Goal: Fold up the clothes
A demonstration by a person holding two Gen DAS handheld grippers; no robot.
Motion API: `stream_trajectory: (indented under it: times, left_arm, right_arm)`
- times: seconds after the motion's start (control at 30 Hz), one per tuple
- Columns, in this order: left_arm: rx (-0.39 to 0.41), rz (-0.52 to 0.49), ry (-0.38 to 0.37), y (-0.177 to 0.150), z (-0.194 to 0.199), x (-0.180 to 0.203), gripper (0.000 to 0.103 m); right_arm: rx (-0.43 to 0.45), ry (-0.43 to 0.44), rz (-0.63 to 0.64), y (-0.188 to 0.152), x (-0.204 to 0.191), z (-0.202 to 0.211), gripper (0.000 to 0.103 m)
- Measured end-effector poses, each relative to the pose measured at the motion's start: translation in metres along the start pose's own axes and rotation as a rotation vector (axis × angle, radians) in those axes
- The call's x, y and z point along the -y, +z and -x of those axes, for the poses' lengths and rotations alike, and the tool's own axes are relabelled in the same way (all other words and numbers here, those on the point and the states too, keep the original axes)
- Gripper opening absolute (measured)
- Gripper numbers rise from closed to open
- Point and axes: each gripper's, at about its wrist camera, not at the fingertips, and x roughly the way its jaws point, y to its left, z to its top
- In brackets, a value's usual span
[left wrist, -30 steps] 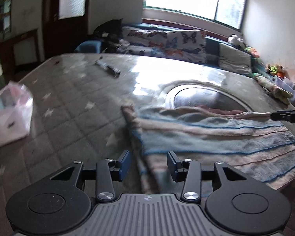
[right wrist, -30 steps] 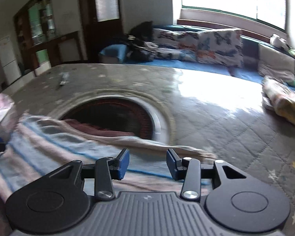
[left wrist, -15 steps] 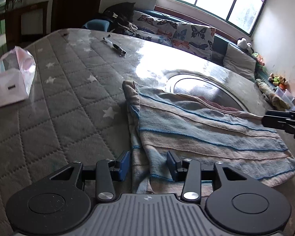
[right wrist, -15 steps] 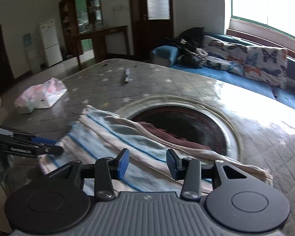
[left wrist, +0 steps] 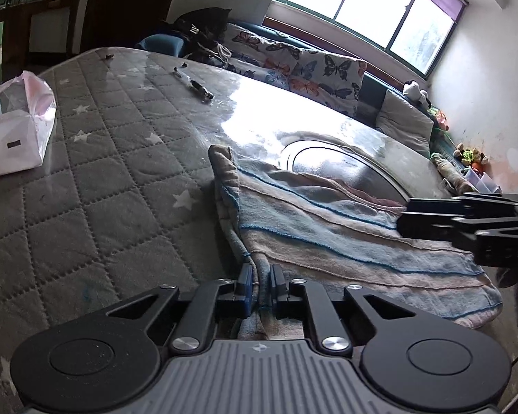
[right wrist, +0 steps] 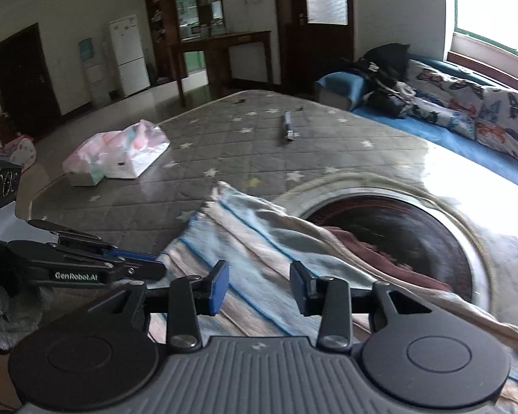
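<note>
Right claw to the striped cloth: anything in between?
Nothing visible. The right claw is open just above the striped cloth, with no object between. The left claw is already shut on the cloth's near edge.

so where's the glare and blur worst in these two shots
Left wrist view: window glare whites out the grey quilted star-print table cover beyond the blue and beige striped cloth. Right wrist view: glare at far right, cloth motion-blurred; both bend edges, fisheye.

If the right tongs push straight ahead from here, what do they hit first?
Most likely the striped towel: the open right tongs hang just over it, pointing along it toward the round recess. Depth is unclear.
</note>
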Motion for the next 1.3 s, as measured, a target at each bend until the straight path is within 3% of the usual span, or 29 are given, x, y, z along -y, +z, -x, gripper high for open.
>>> stream_trajectory:
  times: [0.27, 0.4, 0.57, 0.6, 0.63, 0.7, 0.73, 0.9, 1.07, 1.13, 1.3]
  left_arm:
    - [0.0, 0.021, 0.001, -0.001, 0.004, -0.006, 0.018]
    - [-0.003, 0.017, 0.002, -0.001, 0.006, -0.007, 0.036]
    - [-0.019, 0.019, -0.022, -0.003, 0.003, -0.007, 0.033]
    - [-0.021, 0.019, -0.032, -0.003, 0.003, -0.006, 0.022]
    - [-0.022, 0.018, -0.043, -0.004, 0.002, -0.006, 0.014]
    - [-0.011, 0.014, -0.057, -0.003, 0.005, -0.003, 0.01]
    - [-0.001, 0.015, -0.066, -0.002, 0.008, -0.002, 0.009]
    - [0.047, -0.01, -0.09, 0.003, 0.022, 0.013, 0.008]
    - [0.078, -0.047, -0.113, 0.005, 0.027, 0.033, 0.008]
    - [0.083, -0.062, -0.122, 0.004, 0.026, 0.041, 0.008]
    - [0.088, -0.099, -0.142, 0.003, 0.025, 0.059, 0.008]
  right_arm:
    - [-0.067, 0.006, 0.079, 0.0, -0.024, -0.054, 0.017]
    - [-0.094, -0.003, 0.134, -0.009, -0.036, -0.068, 0.014]
    - [-0.094, 0.006, 0.104, -0.002, -0.031, -0.058, 0.014]
    - [-0.092, 0.008, 0.09, 0.0, -0.029, -0.056, 0.014]
    - [-0.09, 0.01, 0.076, 0.003, -0.026, -0.053, 0.016]
    - [-0.088, 0.022, 0.042, 0.008, -0.022, -0.049, 0.021]
    - [-0.087, 0.03, 0.025, 0.011, -0.02, -0.047, 0.028]
    - [-0.071, 0.058, -0.007, 0.032, -0.02, -0.037, 0.038]
    - [-0.093, 0.09, 0.04, 0.053, -0.037, -0.044, 0.045]
    - [-0.107, 0.091, 0.077, 0.057, -0.044, -0.048, 0.052]
    - [-0.173, 0.068, 0.133, 0.059, -0.048, -0.058, 0.051]
